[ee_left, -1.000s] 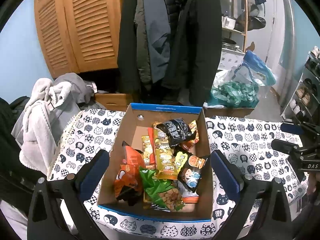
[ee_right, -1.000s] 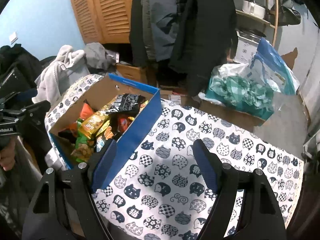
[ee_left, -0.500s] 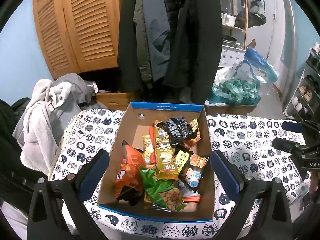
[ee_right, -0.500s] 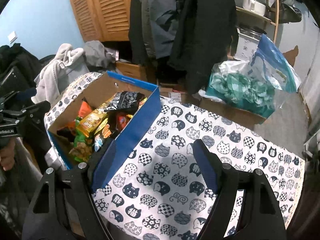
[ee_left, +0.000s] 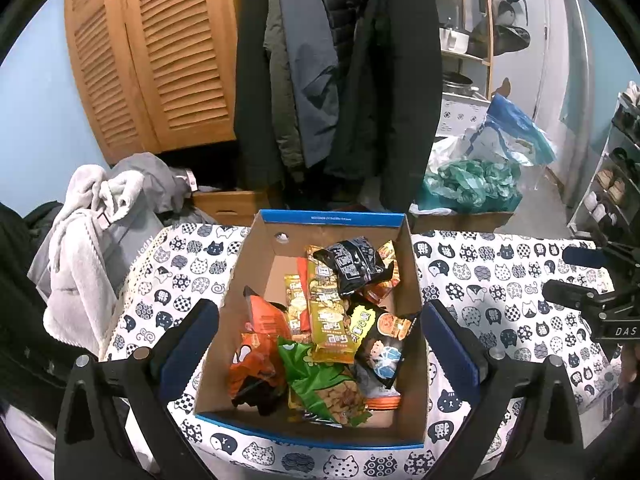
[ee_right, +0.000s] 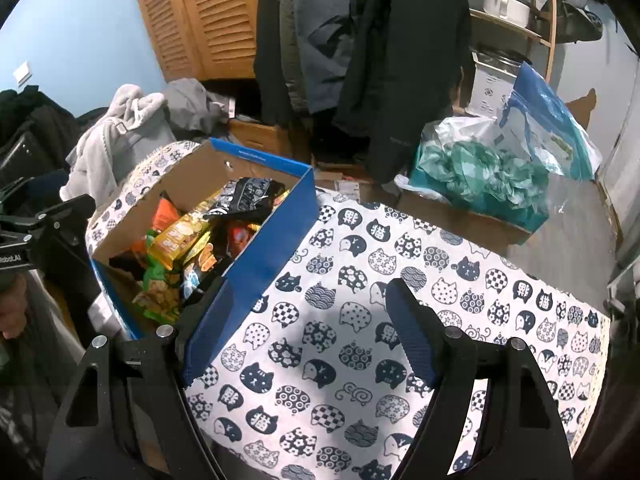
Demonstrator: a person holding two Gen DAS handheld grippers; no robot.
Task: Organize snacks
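A blue-edged cardboard box (ee_left: 332, 220) (ee_right: 276, 236) sits on a table with a cat-print cloth (ee_left: 500, 280) (ee_right: 360, 300). Inside lie several snack packets: a black one (ee_left: 352, 262) (ee_right: 250, 196) on top at the far side, yellow ones (ee_left: 330, 322) (ee_right: 182, 236), orange ones (ee_left: 260, 344) and a green one (ee_left: 320, 380). My left gripper (ee_left: 320, 352) hovers open above the box, its fingers wider than the box. My right gripper (ee_right: 310, 332) is open over bare cloth just right of the box, holding nothing.
Coats (ee_left: 340, 72) hang behind the table, beside louvred wooden doors (ee_left: 152, 52). Pale clothes (ee_left: 92, 240) are piled at the left. A box with teal plastic bags (ee_right: 480, 176) stands behind the table's right end. A shoe rack (ee_left: 616, 176) is far right.
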